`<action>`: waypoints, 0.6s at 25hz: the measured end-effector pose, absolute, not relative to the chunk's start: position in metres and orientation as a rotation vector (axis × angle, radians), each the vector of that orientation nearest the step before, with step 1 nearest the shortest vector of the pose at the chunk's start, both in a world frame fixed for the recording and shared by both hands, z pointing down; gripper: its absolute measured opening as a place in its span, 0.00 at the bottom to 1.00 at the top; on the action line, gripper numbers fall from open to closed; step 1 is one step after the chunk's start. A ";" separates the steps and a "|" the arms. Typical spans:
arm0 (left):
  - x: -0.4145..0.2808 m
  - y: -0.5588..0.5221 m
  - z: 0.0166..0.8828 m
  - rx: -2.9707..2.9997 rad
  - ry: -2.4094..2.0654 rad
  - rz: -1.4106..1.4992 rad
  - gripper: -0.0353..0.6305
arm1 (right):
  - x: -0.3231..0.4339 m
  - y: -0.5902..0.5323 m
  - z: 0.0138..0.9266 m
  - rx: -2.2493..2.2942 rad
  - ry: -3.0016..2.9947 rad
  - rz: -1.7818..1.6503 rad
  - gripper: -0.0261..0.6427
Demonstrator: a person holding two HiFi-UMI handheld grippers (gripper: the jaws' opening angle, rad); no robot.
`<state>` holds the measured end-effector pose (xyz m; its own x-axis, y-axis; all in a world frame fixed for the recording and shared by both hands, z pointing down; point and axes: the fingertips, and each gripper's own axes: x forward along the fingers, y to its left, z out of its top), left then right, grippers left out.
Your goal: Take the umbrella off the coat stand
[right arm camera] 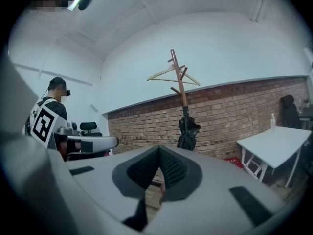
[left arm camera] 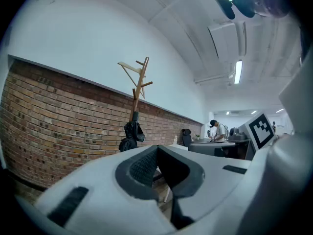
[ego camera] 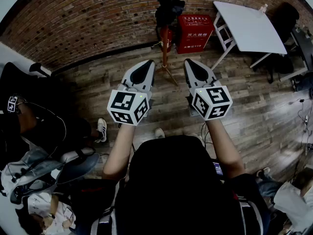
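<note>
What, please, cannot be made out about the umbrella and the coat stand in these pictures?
- Umbrella hook or strap: too small and dark in both gripper views.
- Coat stand base: hidden behind the jaws in both gripper views.
- Stand's top: cut off by the head view's upper edge.

Left gripper [ego camera: 148,65], right gripper [ego camera: 189,64], both closed, level, empty

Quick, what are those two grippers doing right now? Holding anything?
Left gripper: closed, holding nothing.
Right gripper: closed, holding nothing.
</note>
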<state>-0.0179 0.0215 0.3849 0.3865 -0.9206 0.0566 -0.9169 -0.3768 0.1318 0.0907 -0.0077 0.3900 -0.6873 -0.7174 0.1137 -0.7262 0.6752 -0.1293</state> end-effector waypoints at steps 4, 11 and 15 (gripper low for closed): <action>-0.017 0.028 0.389 2.500 -1.647 -0.043 0.08 | 0.091 -0.003 0.391 1.243 -2.850 0.306 0.08; -0.035 0.022 0.396 2.489 -1.595 -0.068 0.08 | 0.075 -0.005 0.394 1.275 -2.820 0.313 0.08; -0.038 0.019 0.396 2.470 -1.586 -0.084 0.08 | 0.075 -0.005 0.401 1.279 -2.793 0.337 0.08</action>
